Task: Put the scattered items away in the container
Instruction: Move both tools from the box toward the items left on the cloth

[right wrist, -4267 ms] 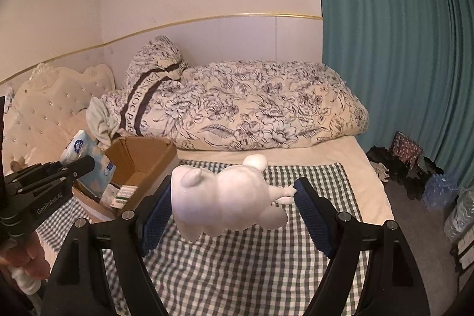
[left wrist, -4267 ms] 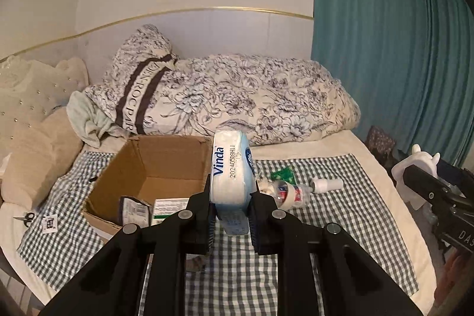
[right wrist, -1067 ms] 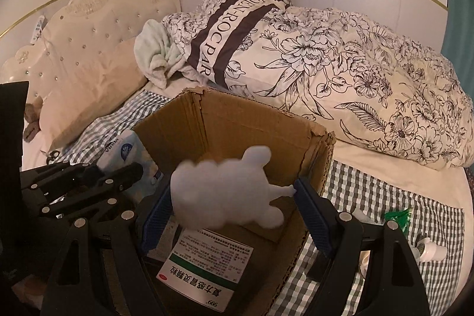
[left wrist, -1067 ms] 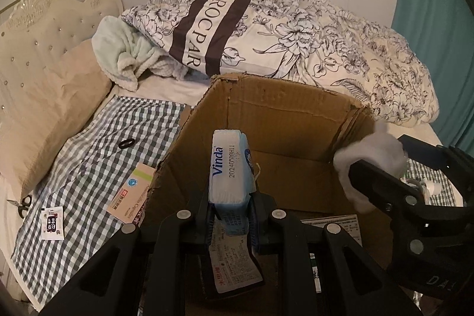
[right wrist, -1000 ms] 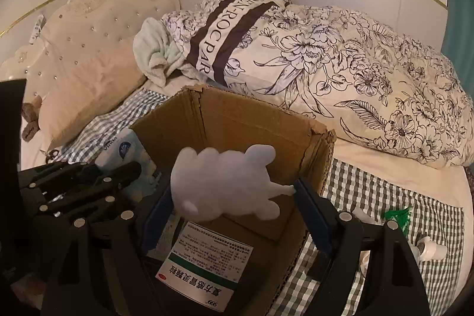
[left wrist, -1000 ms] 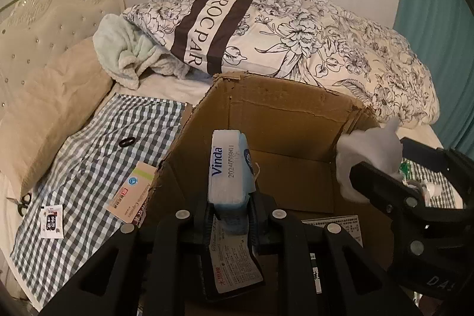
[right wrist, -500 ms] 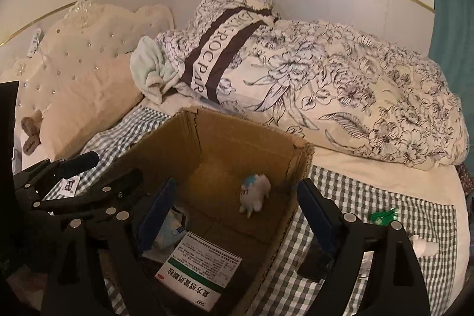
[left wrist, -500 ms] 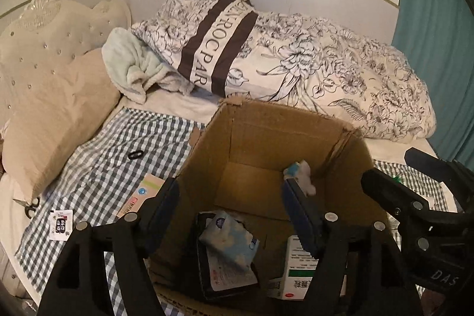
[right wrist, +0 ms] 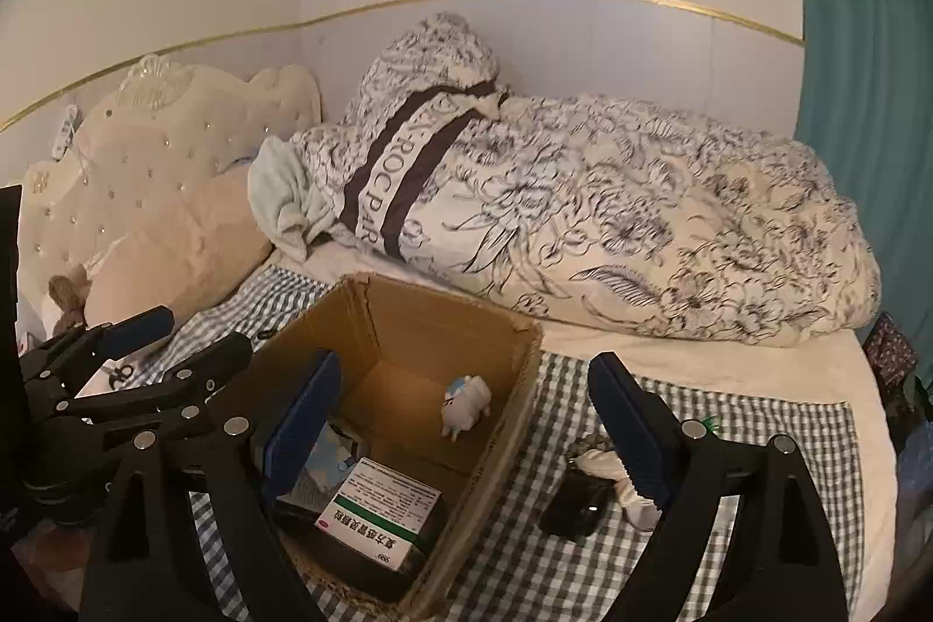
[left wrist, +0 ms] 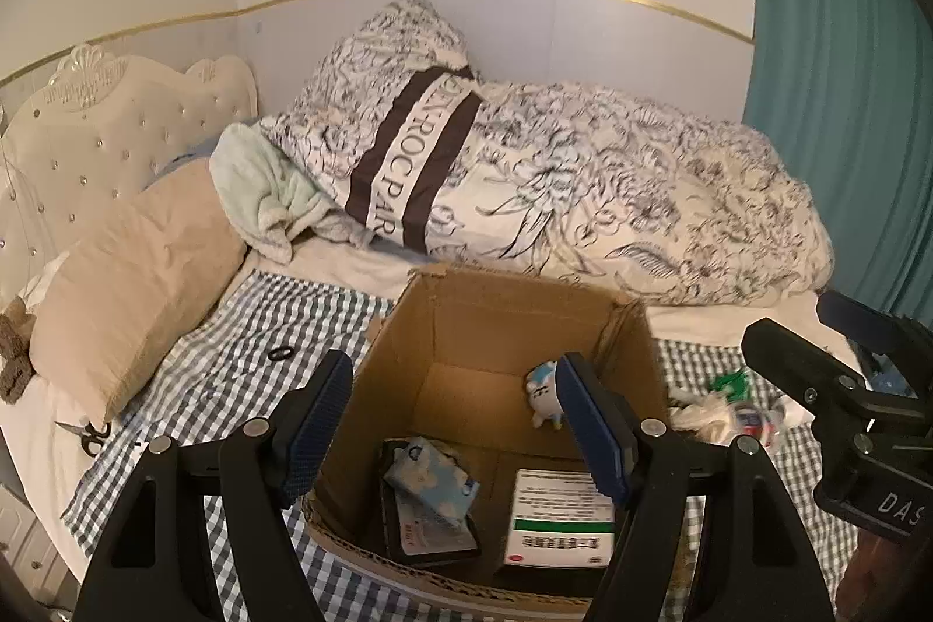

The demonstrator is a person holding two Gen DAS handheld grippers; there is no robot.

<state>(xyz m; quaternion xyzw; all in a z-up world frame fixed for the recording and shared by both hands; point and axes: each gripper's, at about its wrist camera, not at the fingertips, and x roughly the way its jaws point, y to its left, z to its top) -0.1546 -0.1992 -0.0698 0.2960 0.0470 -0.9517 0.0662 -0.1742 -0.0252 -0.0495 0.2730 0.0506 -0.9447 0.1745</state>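
Jaws of both the left gripper [left wrist: 455,424] and the right gripper [right wrist: 460,424] have just been opening and now stand wide with nothing between them, poised above the cardboard box [left wrist: 513,295] on the checked cloth [left wrist: 245,330]. We note the tissue pack [left wrist: 431,482] lying flat on the box floor beside the medicine carton [left wrist: 560,523], and the white toy figure [left wrist: 545,392] upright at the far wall, so both loads are in. We judge the raised, empty jaws suit a reach for the crumpled bottle [left wrist: 740,412] and small black object [right wrist: 574,505] lying on the cloth to the right of the box.
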